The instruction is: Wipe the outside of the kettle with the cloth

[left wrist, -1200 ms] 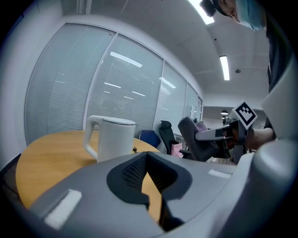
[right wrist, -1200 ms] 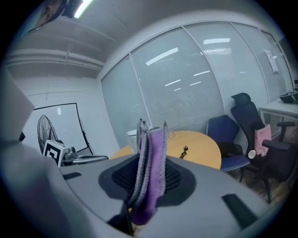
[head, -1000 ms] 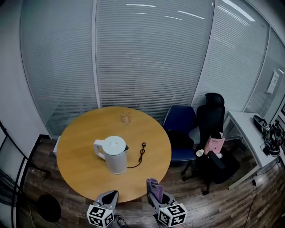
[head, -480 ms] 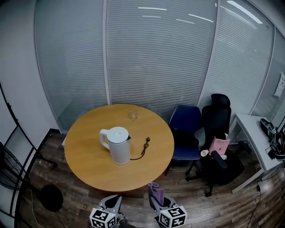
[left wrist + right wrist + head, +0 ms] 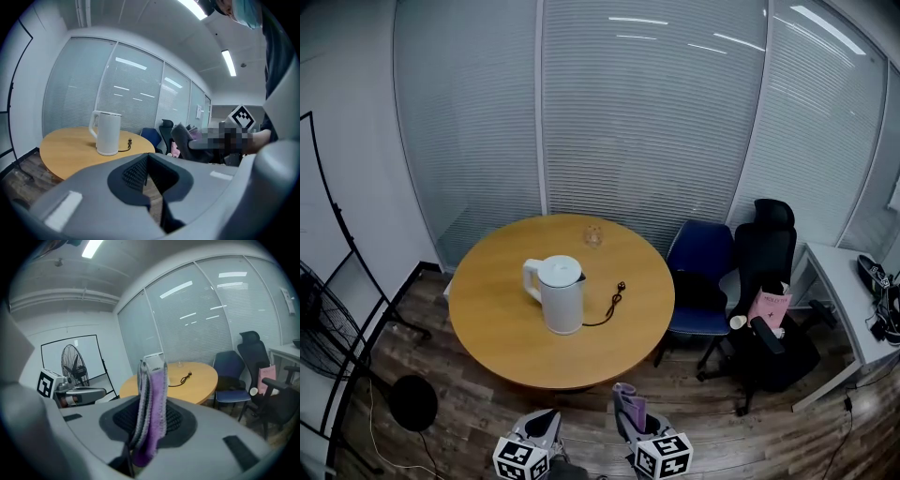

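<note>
Wiping not yet begun as I read it: right hand-held gripper (image 5: 628, 412) clamps the purple cloth (image 5: 152, 399), left hand-held gripper (image 5: 148, 171) closed and empty, both well short of the white kettle (image 5: 562, 295) upright on the table (image 5: 492, 328).

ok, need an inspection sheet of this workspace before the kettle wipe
Surface: round wooden table, holds three things.
Job's things: white electric kettle upright near the middle; purple cloth in right gripper.
Clutter: small clear glass near far edge.
Grippers: left gripper shut, empty; right gripper shut on cloth; both short of the table's near edge.
Cables: black power cord from kettle's foot, plug end lying on table.
Surroundings: blue chair, black office chair, floor fan.
</note>
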Demonstrator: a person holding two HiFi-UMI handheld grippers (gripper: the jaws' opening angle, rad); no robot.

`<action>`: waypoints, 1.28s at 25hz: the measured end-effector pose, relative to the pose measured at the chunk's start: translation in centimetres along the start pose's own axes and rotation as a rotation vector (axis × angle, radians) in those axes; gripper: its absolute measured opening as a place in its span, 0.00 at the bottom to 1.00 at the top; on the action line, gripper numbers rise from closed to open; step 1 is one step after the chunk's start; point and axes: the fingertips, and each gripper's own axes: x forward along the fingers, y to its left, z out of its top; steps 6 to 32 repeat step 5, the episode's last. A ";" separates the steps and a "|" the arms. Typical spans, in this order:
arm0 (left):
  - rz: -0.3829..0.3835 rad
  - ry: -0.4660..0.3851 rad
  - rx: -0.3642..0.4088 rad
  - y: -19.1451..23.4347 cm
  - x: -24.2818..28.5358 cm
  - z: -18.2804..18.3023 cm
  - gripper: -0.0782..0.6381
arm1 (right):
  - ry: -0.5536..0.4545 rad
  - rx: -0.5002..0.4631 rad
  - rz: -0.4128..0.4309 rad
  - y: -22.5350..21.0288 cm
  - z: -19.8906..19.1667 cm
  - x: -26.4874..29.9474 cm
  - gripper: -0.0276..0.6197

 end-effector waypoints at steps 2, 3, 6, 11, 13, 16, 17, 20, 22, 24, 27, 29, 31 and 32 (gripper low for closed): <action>0.001 -0.004 -0.003 -0.1 -0.2 -0.2 0.12 | -0.002 -0.001 0.001 0.1 -0.2 -0.2 0.20; -0.001 -0.006 -0.003 -0.2 -0.2 -0.3 0.12 | -0.003 -0.001 -0.001 0.1 -0.3 -0.3 0.20; -0.005 -0.009 -0.005 -0.2 -0.4 -0.5 0.12 | -0.006 -0.002 -0.004 0.3 -0.4 -0.4 0.20; -0.005 -0.009 -0.005 -0.2 -0.4 -0.5 0.12 | -0.006 -0.002 -0.004 0.3 -0.4 -0.4 0.20; -0.005 -0.009 -0.005 -0.2 -0.4 -0.5 0.12 | -0.006 -0.002 -0.004 0.3 -0.4 -0.4 0.20; -0.005 -0.009 -0.005 -0.2 -0.4 -0.5 0.12 | -0.006 -0.002 -0.004 0.3 -0.4 -0.4 0.20; -0.005 -0.009 -0.005 -0.2 -0.4 -0.5 0.12 | -0.006 -0.002 -0.004 0.3 -0.4 -0.4 0.20; -0.005 -0.009 -0.005 -0.2 -0.4 -0.5 0.12 | -0.006 -0.002 -0.004 0.3 -0.4 -0.4 0.20; -0.005 -0.009 -0.005 -0.2 -0.4 -0.5 0.12 | -0.006 -0.002 -0.004 0.3 -0.4 -0.4 0.20; -0.005 -0.009 -0.005 -0.2 -0.4 -0.5 0.12 | -0.006 -0.002 -0.004 0.3 -0.4 -0.4 0.20; -0.005 -0.009 -0.005 -0.2 -0.4 -0.5 0.12 | -0.006 -0.002 -0.004 0.3 -0.4 -0.4 0.20; -0.005 -0.009 -0.005 -0.2 -0.4 -0.5 0.12 | -0.006 -0.002 -0.004 0.3 -0.4 -0.4 0.20; -0.005 -0.009 -0.005 -0.2 -0.4 -0.5 0.12 | -0.006 -0.002 -0.004 0.3 -0.4 -0.4 0.20; -0.005 -0.009 -0.005 -0.2 -0.4 -0.5 0.12 | -0.006 -0.002 -0.004 0.3 -0.4 -0.4 0.20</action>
